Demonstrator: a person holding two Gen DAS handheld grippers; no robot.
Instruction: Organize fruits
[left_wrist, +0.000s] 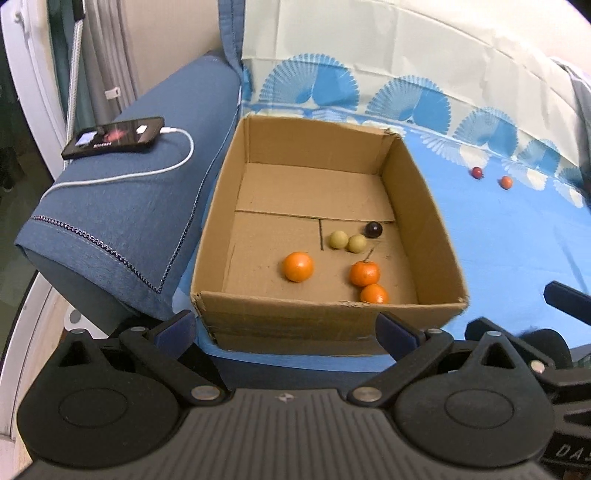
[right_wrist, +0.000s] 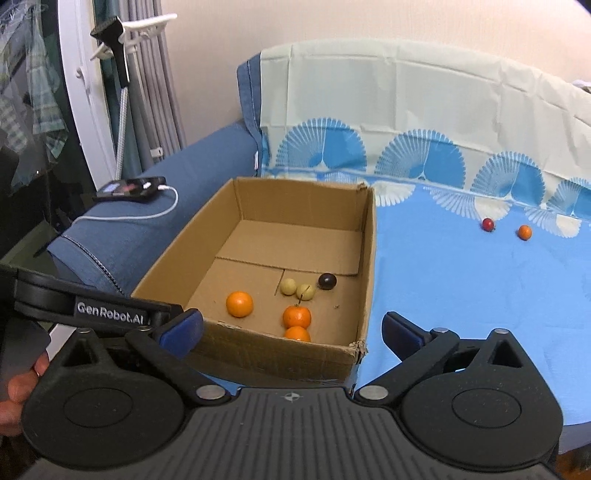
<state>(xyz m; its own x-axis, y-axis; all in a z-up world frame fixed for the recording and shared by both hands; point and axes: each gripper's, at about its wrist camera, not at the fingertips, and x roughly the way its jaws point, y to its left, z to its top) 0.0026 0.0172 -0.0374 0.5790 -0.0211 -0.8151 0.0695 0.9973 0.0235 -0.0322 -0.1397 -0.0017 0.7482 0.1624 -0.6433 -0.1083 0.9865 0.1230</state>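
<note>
Reading "GenRobot.AI" in white on the left gripper's arm, seen at the left of the right wrist view; "DA" showing on black gear at the lower right edge of the left wrist view, the rest cut off.

Left gripper (left_wrist: 286, 326) hanging released, jaws wide with nothing between, hovering over the near wall of the box (left_wrist: 413, 192). Right gripper (right_wrist: 291, 330) likewise spread wide and gripping nothing, straddling the box's near right corner.

Sitting open on the blue sheet (right_wrist: 443, 295) by the sofa arm (left_wrist: 122, 221), long axis running away from both grippers. Lying inside, toward the near right corner — three oranges (left_wrist: 297, 266), two of them touching and one bearing a stem pointing up and away; two pale yellow fruits (left_wrist: 347, 241) touching side by side; a dark plum (left_wrist: 373, 229) just beyond them.

Resting out on the sheet toward its far right edge, well apart from box and grippers — a red fruit (right_wrist: 488, 223) and a small orange fruit (right_wrist: 524, 232).

Lying on the sofa arm, a phone (left_wrist: 112, 136), screen lit, white cable (left_wrist: 177, 155) plugged in.
</note>
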